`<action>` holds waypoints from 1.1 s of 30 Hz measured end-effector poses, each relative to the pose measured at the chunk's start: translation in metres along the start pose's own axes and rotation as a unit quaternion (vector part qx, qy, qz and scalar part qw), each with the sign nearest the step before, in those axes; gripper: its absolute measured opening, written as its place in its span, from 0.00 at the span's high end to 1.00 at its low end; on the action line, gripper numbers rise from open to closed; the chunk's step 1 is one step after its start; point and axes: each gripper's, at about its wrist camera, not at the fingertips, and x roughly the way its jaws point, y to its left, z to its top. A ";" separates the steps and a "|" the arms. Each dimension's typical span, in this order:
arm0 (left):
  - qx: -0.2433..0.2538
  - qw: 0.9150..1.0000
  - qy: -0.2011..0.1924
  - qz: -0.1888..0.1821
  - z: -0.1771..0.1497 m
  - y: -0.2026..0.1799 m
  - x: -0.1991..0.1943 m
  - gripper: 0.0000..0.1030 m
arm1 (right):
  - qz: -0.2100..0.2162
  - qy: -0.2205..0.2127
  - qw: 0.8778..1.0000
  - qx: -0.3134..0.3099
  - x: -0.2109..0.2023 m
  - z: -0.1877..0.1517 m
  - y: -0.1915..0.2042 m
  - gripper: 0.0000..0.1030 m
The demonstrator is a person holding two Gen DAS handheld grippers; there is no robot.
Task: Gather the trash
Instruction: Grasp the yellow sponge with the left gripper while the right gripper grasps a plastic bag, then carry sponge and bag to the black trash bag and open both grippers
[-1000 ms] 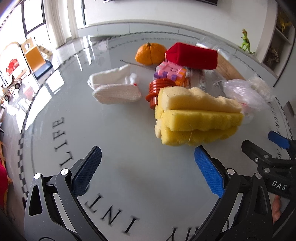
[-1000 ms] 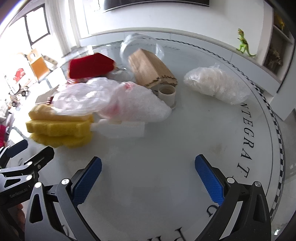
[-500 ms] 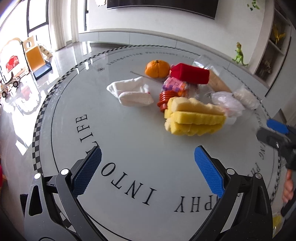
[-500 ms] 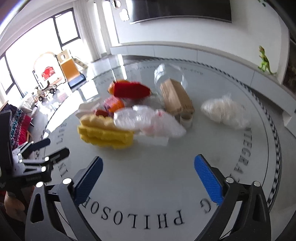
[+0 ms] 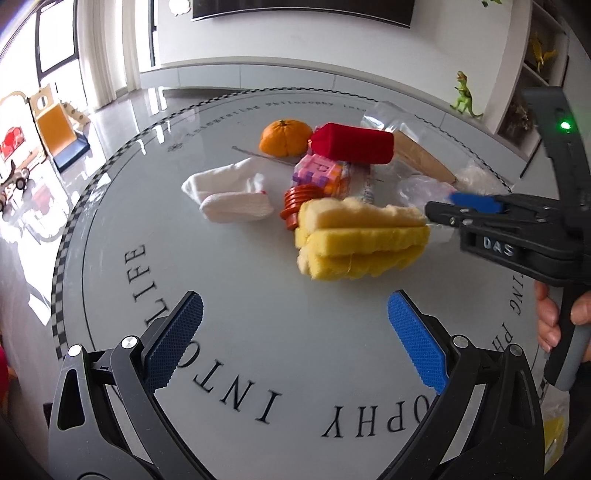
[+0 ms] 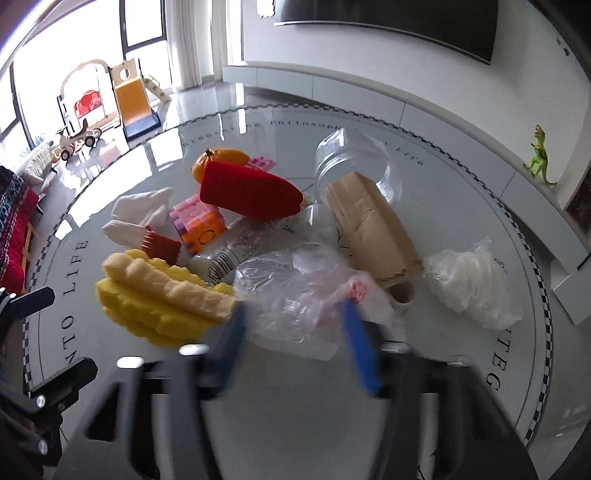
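The right gripper (image 6: 295, 332), blurred, has just been closing its blue jaws around the crumpled clear plastic bag (image 6: 295, 291) lying beside the yellow foam sponge stack (image 6: 159, 299) on the round glass table (image 6: 461, 369); whether the pads press it I cannot tell. The left gripper (image 5: 293, 341) hangs spread wide, holding nothing.

Likely home living room, toy slide (image 6: 135, 98), wall-mounted TV (image 6: 388, 26)

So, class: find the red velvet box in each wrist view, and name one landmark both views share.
Left wrist: red velvet box upper centre, right of the orange.
Right wrist: red velvet box centre-left, in front of the orange.
Shared landmark: green toy dinosaur on the ledge, far right.
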 end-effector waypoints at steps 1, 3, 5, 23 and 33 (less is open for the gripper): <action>0.010 1.000 0.000 0.001 0.002 -0.004 0.000 0.06 | 0.014 0.002 1.000 0.012 -0.002 -0.001 -0.004 0.95; 0.027 1.000 -0.003 0.005 0.006 -0.010 0.000 0.06 | 0.018 -0.008 1.000 0.018 -0.012 -0.004 -0.009 0.96; 0.057 0.998 -0.006 0.005 0.011 -0.018 -0.001 0.06 | 0.032 -0.021 0.999 0.031 -0.027 -0.005 -0.016 0.96; 0.340 0.940 0.028 0.034 0.030 -0.083 0.051 0.19 | 0.072 -0.048 0.993 0.085 -0.082 -0.014 -0.051 0.96; 0.208 0.976 0.047 -0.045 0.028 -0.053 0.027 0.50 | 0.076 -0.056 0.992 0.084 -0.095 -0.022 -0.041 0.96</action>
